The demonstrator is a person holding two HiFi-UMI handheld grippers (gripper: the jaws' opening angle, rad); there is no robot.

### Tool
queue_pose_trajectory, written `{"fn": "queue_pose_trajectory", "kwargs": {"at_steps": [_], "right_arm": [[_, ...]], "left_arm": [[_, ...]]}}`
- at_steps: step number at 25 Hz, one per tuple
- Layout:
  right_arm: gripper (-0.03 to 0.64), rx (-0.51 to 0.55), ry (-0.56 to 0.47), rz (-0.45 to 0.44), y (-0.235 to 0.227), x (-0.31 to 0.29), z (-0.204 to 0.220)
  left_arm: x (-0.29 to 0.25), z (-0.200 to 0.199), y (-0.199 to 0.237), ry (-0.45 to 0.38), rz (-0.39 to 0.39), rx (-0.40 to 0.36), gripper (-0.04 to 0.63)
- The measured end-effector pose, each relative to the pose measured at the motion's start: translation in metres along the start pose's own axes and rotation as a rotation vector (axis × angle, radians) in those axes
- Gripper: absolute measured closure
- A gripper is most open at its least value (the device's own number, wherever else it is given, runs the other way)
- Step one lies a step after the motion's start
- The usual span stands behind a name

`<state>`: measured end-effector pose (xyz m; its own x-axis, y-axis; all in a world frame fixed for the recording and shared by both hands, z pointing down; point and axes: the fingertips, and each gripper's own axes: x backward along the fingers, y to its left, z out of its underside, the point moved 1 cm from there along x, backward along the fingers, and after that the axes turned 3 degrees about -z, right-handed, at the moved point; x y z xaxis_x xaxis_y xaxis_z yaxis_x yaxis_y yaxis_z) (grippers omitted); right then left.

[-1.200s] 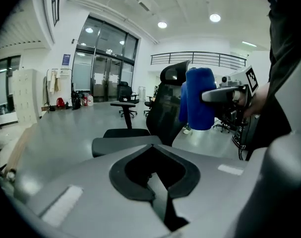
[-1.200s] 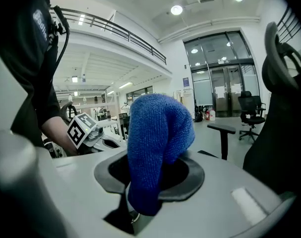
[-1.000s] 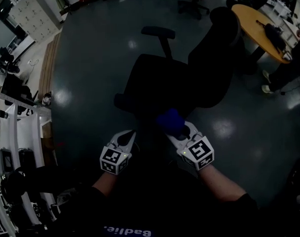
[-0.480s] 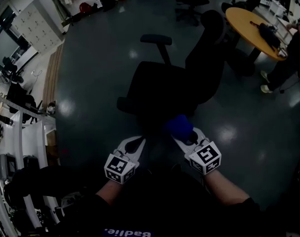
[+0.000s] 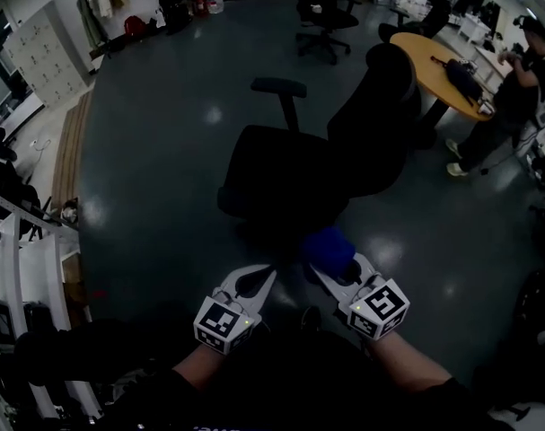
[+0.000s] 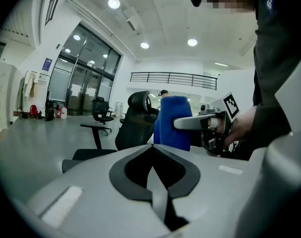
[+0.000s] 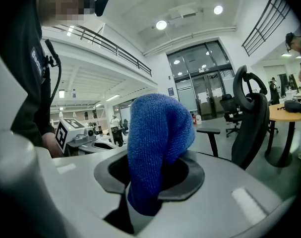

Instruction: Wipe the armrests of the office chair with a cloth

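A black office chair (image 5: 290,182) stands ahead of me with its backrest (image 5: 384,119) to the right. Its far armrest (image 5: 279,86) stands clear; the near one I cannot make out in the dark. My right gripper (image 5: 333,266) is shut on a blue cloth (image 5: 328,248) just short of the seat's near edge. The bunched cloth (image 7: 157,148) sticks up between the right gripper's (image 7: 146,195) jaws. My left gripper (image 5: 257,283) hovers beside it, shut and holding nothing. From the left gripper (image 6: 152,168) I see the cloth (image 6: 172,123) and the chair (image 6: 135,120).
A round wooden table (image 5: 425,48) with a dark bag stands at the back right, a person (image 5: 510,97) beside it. Another office chair (image 5: 324,16) stands further back. White shelving (image 5: 25,268) lines the left side. Dark glossy floor (image 5: 155,169) surrounds the chair.
Both grippers sit lower in the head view and a little farther from the chair's seat. The view now takes in more of the room. The cloth stays in the right gripper.
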<state>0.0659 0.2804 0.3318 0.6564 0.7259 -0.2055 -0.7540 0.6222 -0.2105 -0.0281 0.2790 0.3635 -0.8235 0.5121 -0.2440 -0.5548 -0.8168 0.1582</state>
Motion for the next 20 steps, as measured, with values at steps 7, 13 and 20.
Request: {"fn": "queue_pose_trajectory", "kwargs": {"at_steps": [7, 13, 20], "right_arm": [[0.482, -0.084, -0.098, -0.001, 0.020, 0.014, -0.023], [0.482, -0.047, -0.116, -0.066, 0.024, 0.031, -0.035], [0.482, -0.066, -0.158, -0.081, 0.010, 0.057, -0.037]], "left_arm": [[0.005, -0.005, -0.006, -0.024, 0.038, 0.019, 0.577], [0.010, -0.041, -0.041, -0.066, 0.029, -0.015, 0.577], [-0.002, -0.051, -0.081, -0.055, 0.043, -0.042, 0.577]]}}
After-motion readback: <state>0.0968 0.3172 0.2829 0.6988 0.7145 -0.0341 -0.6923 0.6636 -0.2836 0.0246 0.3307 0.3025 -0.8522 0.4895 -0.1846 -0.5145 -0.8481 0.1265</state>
